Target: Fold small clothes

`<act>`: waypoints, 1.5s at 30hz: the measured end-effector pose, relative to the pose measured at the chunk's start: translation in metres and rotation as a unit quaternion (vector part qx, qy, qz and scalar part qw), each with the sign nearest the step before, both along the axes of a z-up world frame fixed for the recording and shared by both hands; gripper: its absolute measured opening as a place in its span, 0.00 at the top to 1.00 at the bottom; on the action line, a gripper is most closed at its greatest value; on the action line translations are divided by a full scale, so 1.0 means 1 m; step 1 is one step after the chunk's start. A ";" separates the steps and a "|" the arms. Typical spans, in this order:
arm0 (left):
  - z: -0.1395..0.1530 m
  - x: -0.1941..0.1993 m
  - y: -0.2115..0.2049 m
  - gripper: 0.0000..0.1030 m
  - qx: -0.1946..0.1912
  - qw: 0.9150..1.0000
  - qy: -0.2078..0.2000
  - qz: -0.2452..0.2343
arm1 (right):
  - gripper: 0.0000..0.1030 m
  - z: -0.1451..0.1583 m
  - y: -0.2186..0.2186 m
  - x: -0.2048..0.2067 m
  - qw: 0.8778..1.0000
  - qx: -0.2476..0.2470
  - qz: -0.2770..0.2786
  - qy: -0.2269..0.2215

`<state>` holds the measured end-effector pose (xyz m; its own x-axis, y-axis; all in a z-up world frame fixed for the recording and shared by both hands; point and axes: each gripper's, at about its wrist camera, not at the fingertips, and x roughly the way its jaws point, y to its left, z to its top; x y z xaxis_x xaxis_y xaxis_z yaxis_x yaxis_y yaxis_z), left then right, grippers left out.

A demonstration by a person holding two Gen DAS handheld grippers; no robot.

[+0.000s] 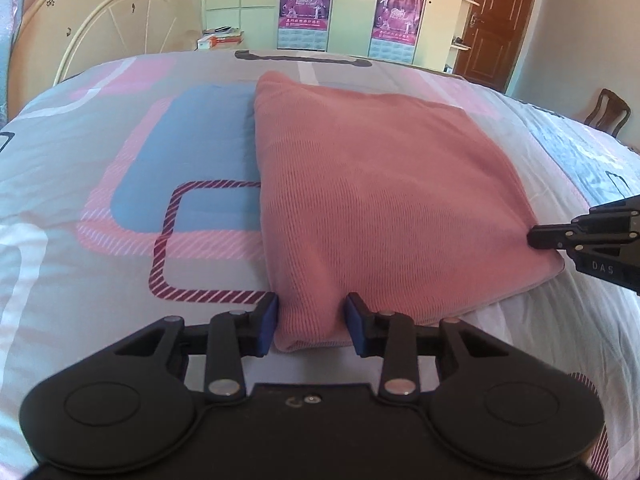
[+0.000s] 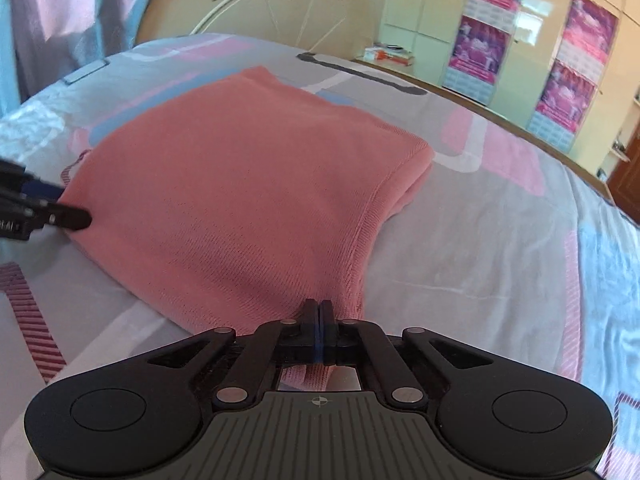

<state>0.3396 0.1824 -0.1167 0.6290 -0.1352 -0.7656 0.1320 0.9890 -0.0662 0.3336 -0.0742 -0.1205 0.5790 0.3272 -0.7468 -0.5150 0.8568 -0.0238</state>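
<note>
Garment [image 1: 384, 184] lies flat, long axis running toward headboard [image 1: 112, 24].

The left gripper [image 1: 312, 326] straddles the near corner of a folded pink garment [image 1: 384, 184] on the bed [image 1: 80, 168]; right gripper [image 1: 538, 237] touches its right edge.

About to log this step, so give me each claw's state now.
Left claw: jaws part open around a corner of the folded pink knit garment; grip cannot be told.
Right claw: shut on the garment's ribbed corner.
</note>
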 end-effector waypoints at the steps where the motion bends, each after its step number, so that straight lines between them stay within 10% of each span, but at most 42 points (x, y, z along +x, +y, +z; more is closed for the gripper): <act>1: 0.000 -0.001 -0.001 0.65 0.001 1.000 0.001 0.001 | 1.00 0.000 0.000 0.000 1.000 0.003 -0.006 0.002; 18: 0.041 -0.066 -0.026 0.61 0.020 0.999 -0.047 0.018 | 1.00 0.058 -0.034 -0.063 0.993 0.097 -0.066 0.008; 22: 0.062 -0.106 -0.040 0.17 0.025 0.996 -0.082 0.031 | 1.00 0.075 -0.047 -0.107 0.990 0.112 -0.080 0.003; 24: 0.073 -0.127 -0.047 0.10 0.028 0.994 -0.103 0.032 | 1.00 0.081 -0.053 -0.129 0.990 0.113 -0.089 0.001; 26: 0.084 -0.146 -0.052 0.00 0.028 0.993 -0.112 0.032 | 0.87 0.088 -0.057 -0.152 0.989 0.113 -0.098 -0.001; 28: 0.094 -0.167 -0.058 0.00 0.025 0.992 -0.120 0.026 | 0.03 0.096 -0.060 -0.174 0.987 0.109 -0.114 -0.012; 45: 0.149 -0.298 -0.067 0.00 -0.001 0.986 -0.161 0.034 | 0.00 0.158 -0.060 -0.324 0.977 0.119 -0.139 -0.111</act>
<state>0.0417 0.1154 0.0318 0.8469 -0.0846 -0.5250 0.0789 0.9963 -0.0333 0.0098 -0.1341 0.0371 0.8088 0.2834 -0.5153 -0.2662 0.9577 0.1090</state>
